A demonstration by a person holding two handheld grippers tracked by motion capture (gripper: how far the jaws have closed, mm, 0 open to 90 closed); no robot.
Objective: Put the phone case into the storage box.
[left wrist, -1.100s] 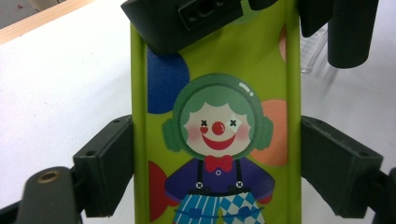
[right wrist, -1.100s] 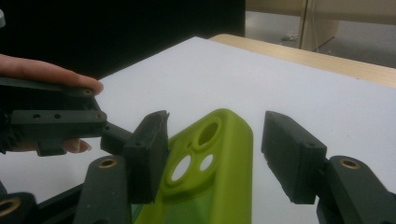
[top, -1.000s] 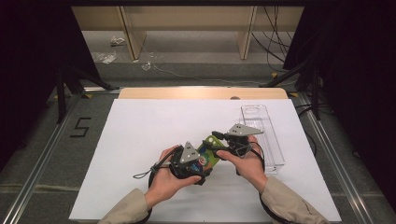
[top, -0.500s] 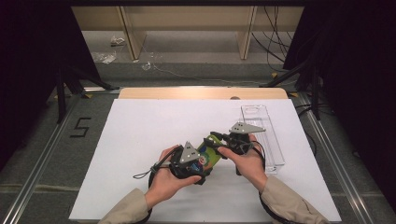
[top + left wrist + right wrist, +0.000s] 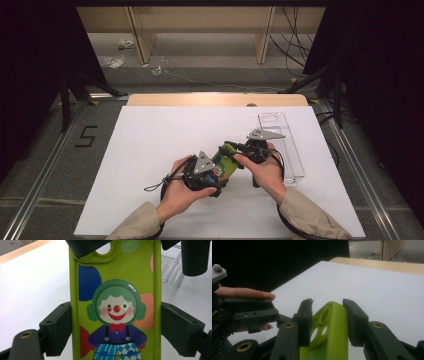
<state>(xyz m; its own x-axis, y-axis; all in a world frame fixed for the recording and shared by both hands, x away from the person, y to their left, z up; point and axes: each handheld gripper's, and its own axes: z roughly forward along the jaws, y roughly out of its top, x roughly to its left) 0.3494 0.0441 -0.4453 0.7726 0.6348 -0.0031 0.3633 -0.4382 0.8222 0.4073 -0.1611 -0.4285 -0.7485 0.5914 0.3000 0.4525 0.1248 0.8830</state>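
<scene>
One lime-green phone case (image 5: 227,162), printed with a clown figure, is held above the white desk (image 5: 150,145) between two hand-held grippers, near the desk's front edge and right of centre. The left gripper (image 5: 116,327) is clamped across the case's two long edges, its jaws pressed flat against the sides, as seen in the left gripper view. The right gripper (image 5: 328,322) is set at the camera-hole end of the case; its jaws have just been closing with that end between them, the right-hand jaw lying against the case's edge while a thin gap is seen at the other jaw, so a firm grip cannot be confirmed. One clear plastic tray (image 5: 280,135) is laid along the desk's right side, just behind the right hand (image 5: 262,172); its contents cannot be made out. The left hand (image 5: 182,192) is seen at the desk's front. Nothing is placed between the case and the tray except the right gripper itself.
</scene>
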